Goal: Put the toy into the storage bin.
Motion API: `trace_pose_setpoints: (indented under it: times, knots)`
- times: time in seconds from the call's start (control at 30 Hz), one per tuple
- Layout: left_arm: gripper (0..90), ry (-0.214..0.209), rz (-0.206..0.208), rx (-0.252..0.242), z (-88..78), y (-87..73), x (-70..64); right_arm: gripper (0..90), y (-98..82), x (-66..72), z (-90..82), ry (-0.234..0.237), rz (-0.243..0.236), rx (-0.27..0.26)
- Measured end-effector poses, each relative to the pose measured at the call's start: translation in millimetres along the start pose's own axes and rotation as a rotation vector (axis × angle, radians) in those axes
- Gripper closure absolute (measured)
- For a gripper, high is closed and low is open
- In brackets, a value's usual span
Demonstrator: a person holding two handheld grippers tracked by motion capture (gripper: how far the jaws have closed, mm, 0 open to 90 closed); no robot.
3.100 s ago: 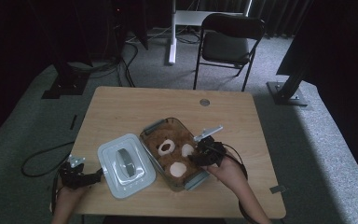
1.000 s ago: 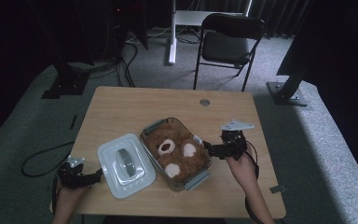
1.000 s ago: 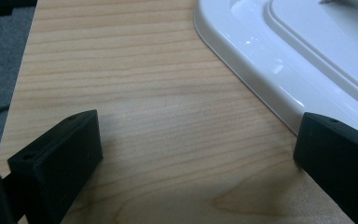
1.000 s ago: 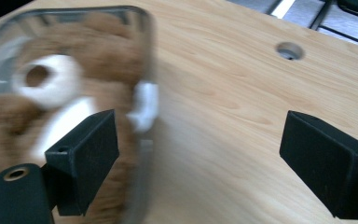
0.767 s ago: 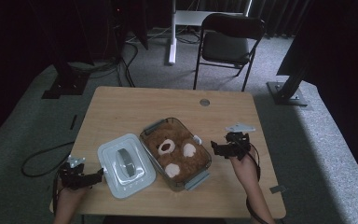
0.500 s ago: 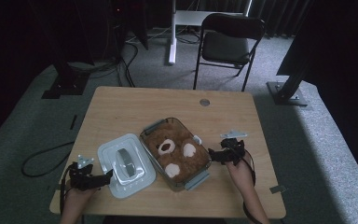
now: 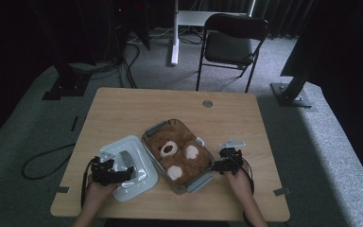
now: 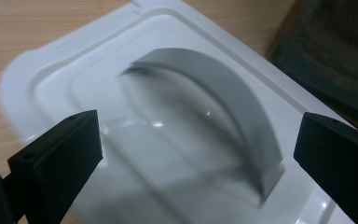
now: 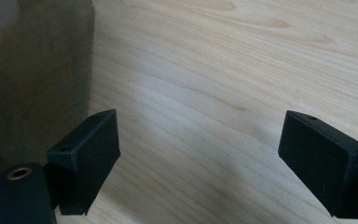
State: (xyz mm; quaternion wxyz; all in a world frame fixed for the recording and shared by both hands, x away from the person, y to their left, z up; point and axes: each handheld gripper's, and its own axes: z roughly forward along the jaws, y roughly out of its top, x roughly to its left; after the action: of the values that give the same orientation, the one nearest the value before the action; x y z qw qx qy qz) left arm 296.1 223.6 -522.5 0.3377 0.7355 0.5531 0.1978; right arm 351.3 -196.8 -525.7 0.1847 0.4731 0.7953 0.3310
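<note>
White lid (image 8: 168,121) with grey handle (image 8: 223,93) between spread left gripper (image 8: 200,154) jaws, right gripper (image 9: 200,158) spread beside container (image 7: 182,158) holding teddy bear (image 7: 179,153).

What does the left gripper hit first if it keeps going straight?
Most likely the grey handle on the white lid: the left gripper is open, its jaws standing either side of the arch, which lies dead ahead. Depth is blurred, so the gap is unclear.
</note>
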Motion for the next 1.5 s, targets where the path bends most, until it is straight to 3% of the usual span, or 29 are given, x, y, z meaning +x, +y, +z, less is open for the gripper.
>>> trace_pose_setpoints:
  times: [0.23,0.4,0.63,0.7,0.77,0.83,0.97,1.13,1.37,1.5]
  knots:
    - [3.5,0.024,0.026,0.042,22.8,11.9,-17.6,12.6,-1.5,0.4,-0.5,0.014,0.011,0.003]
    - [8.3,0.051,0.034,0.052,29.7,13.6,-19.9,12.5,-0.1,0.9,-4.0,0.009,0.006,-0.007]
    - [36.6,0.005,0.005,0.027,30.0,8.9,-14.6,13.0,-0.4,0.2,-5.1,0.022,0.020,-0.020]
    - [50.8,-0.017,-0.015,0.010,27.6,8.4,-11.3,13.1,-1.4,0.5,-5.3,0.028,0.018,-0.020]
    - [52.8,-0.009,-0.028,-0.002,25.5,8.2,-9.2,13.1,-1.7,0.7,-5.4,0.033,0.021,-0.018]
    - [61.9,-0.021,-0.037,-0.001,24.0,7.9,-5.4,13.1,-3.0,0.7,-5.5,0.055,0.020,-0.022]
    - [68.0,-0.057,-0.067,-0.015,18.1,8.7,1.4,13.2,-4.1,0.2,-4.5,0.088,0.021,-0.019]
    - [69.9,-0.059,-0.089,-0.063,3.9,12.8,9.6,13.3,-6.0,-1.0,-2.4,0.131,0.046,-0.018]
    - [70.1,-0.054,-0.107,-0.134,-27.4,20.9,24.1,14.2,-7.2,3.6,-5.2,0.125,0.020,-0.034]
    - [70.3,-0.060,-0.120,-0.165,-44.3,24.5,29.2,14.2,-8.3,7.7,-5.7,0.165,0.011,-0.041]
